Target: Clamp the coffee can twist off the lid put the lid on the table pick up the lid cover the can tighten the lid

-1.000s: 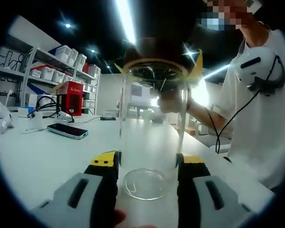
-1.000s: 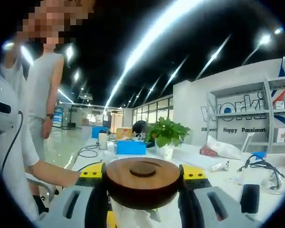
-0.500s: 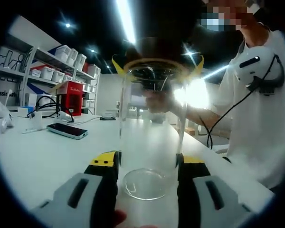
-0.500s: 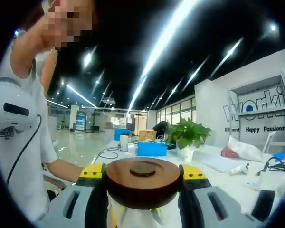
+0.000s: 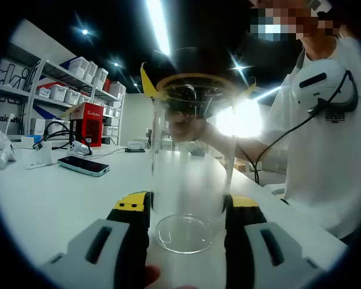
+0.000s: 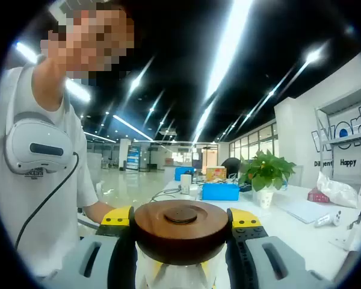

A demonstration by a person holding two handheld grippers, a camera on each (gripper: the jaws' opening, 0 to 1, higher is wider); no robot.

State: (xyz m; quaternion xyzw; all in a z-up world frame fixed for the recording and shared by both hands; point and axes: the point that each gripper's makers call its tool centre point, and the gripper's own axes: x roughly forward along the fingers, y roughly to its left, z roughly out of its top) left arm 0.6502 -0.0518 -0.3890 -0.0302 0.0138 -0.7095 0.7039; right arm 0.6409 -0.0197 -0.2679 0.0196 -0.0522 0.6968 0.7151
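Standing upright, coffee can (image 5: 189, 180), wooden lid (image 6: 180, 230) topmost

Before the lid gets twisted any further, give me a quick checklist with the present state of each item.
1. Left hand-held gripper clamped on the glass can: ok.
2. Can upright on the table: ok.
3. Right hand-held gripper closed on the wooden lid: ok.
4. Lid on the can's mouth: ok.
5. Lid thread loose or tight: cannot tell.
6. Phone away from the can: ok.
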